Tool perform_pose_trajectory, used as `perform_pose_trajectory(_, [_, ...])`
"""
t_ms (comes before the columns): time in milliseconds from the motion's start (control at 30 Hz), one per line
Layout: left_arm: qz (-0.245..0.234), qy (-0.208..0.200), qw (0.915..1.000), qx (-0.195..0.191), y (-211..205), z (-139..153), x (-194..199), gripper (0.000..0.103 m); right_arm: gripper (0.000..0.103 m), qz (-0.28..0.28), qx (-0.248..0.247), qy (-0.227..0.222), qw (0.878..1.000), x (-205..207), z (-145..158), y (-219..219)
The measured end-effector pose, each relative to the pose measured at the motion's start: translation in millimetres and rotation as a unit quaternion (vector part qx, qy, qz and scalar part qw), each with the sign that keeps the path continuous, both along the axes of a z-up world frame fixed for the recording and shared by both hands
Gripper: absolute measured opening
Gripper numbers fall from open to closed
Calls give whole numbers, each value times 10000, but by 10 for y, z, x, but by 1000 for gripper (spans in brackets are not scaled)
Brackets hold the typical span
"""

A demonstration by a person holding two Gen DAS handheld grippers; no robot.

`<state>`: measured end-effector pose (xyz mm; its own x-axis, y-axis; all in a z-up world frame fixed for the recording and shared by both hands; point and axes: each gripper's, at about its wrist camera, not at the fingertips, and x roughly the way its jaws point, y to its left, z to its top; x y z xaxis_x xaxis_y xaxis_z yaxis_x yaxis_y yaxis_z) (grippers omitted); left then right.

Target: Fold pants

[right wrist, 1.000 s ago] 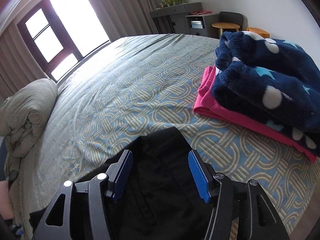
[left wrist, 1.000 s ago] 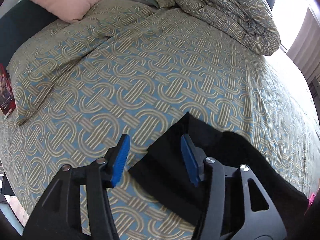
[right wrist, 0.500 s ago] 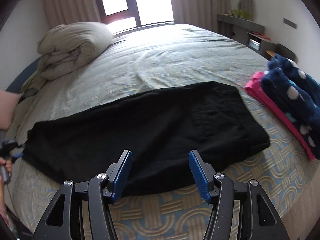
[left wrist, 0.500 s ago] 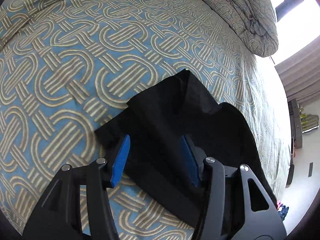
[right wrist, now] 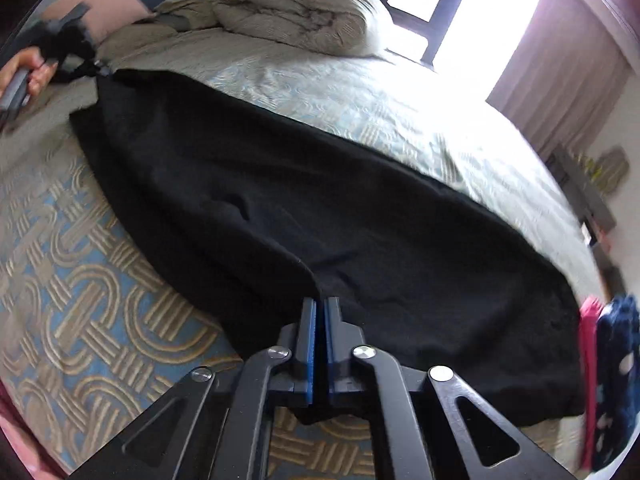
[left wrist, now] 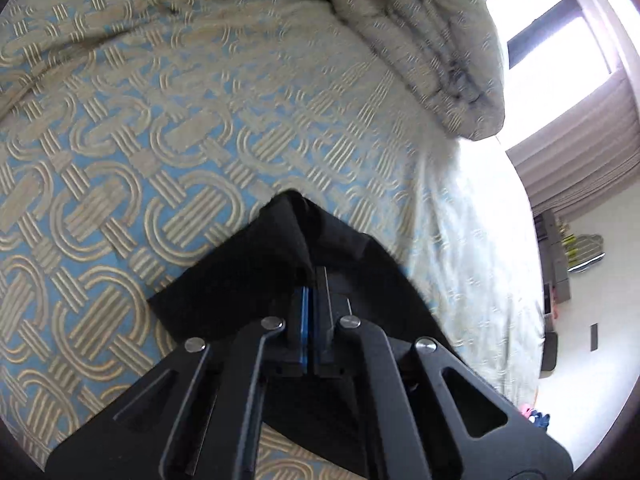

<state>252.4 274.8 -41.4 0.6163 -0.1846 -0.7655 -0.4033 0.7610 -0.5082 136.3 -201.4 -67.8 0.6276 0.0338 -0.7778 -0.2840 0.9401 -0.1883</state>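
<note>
Between the blue pads of the left gripper (left wrist: 311,292) sits a pinched ridge of the black pants (left wrist: 256,280), fingers clenched tight on the fabric, and the cloth peaks up just ahead of the tips over the patterned bedspread (left wrist: 120,184). Over on the other side, the right gripper (right wrist: 319,312) is clamped on the near edge of the pants (right wrist: 320,208) too, the fabric rising into its closed fingers. Beyond those fingers the pants stretch long across the bed toward the left gripper (right wrist: 102,72), far off to the upper left. A rolled duvet (right wrist: 304,12) lies well past them, and folded fleece (right wrist: 616,360) sits off to the right.
</note>
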Motion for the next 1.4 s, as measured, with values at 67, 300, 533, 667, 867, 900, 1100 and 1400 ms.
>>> perform_pose_trajectory(67, [6, -111, 9997, 219, 63, 143, -80, 3, 2, -246, 461, -102, 9986, -22, 147, -150])
perform_pose_trajectory(300, [144, 739, 9971, 61, 270, -531, -175, 3, 3, -182, 1152, -146, 9931, -215, 446, -403])
perform_pose_trajectory(533, [278, 789, 9959, -351, 340, -748, -314, 3, 34, 91, 349, 122, 9993, -361, 221, -223])
perform_pose_trajectory(667, [183, 732, 9970, -178, 306, -639, -293, 3, 61, 392, -94, -152, 9991, -381, 86, -26])
perform_pose_trajectory(867, [149, 750, 9970, -123, 325, -651, -250, 3, 57, 386, -396, 17, 9985, -203, -128, 72])
perform_pose_trajectory(900, [154, 766, 9969, -128, 328, -658, -241, 3, 33, 265, -401, 49, 9988, -146, -160, 61])
perform_pose_trajectory(1100, [86, 667, 9977, 13, 260, -530, -219, 3, 2, -168, 631, 187, 9977, -95, 61, -214])
perform_pose_trajectory(1400, [-158, 895, 9913, 947, 171, -574, -371, 4, 8, 257, 464, 862, 9949, -450, 33, -341])
